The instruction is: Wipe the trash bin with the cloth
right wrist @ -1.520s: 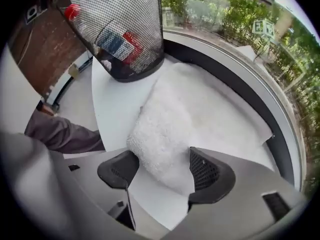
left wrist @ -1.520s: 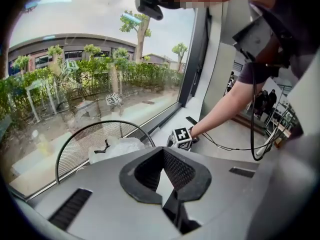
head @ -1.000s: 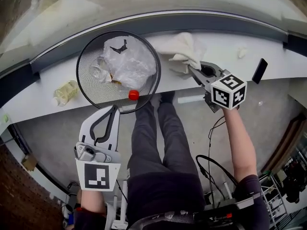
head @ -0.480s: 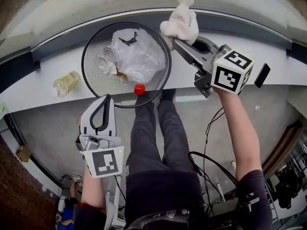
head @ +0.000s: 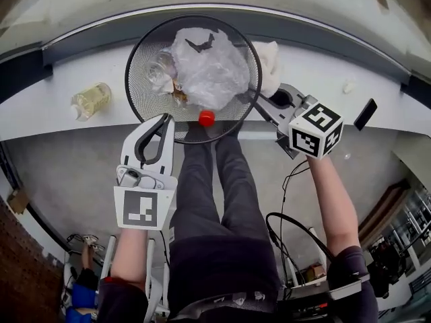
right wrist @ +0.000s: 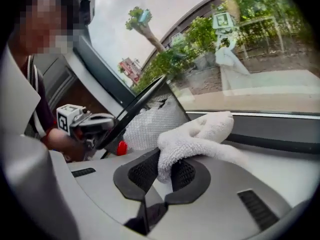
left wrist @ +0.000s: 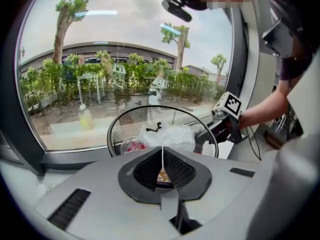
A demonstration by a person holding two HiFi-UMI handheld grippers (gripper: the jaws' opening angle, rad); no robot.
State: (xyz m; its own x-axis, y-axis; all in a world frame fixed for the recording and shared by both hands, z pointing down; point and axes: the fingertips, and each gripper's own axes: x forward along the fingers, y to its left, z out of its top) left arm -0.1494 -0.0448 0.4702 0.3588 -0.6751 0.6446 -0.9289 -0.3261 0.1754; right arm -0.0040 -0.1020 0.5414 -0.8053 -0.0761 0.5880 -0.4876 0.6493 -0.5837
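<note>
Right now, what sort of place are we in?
Probably an office or lab beside a big window: trees and a low building show through the glass, a white ledge below it carries a mesh trash bin and a bottle, cables trail on the floor.

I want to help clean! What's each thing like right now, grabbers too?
trash bin: open-topped, partly filled
plastic bag: crumpled, in bin
cloth: bunched up, clamped by right gripper
right gripper: shut on cloth
left gripper: jaws together, at bin's near rim
bottle: lying on its side
</note>
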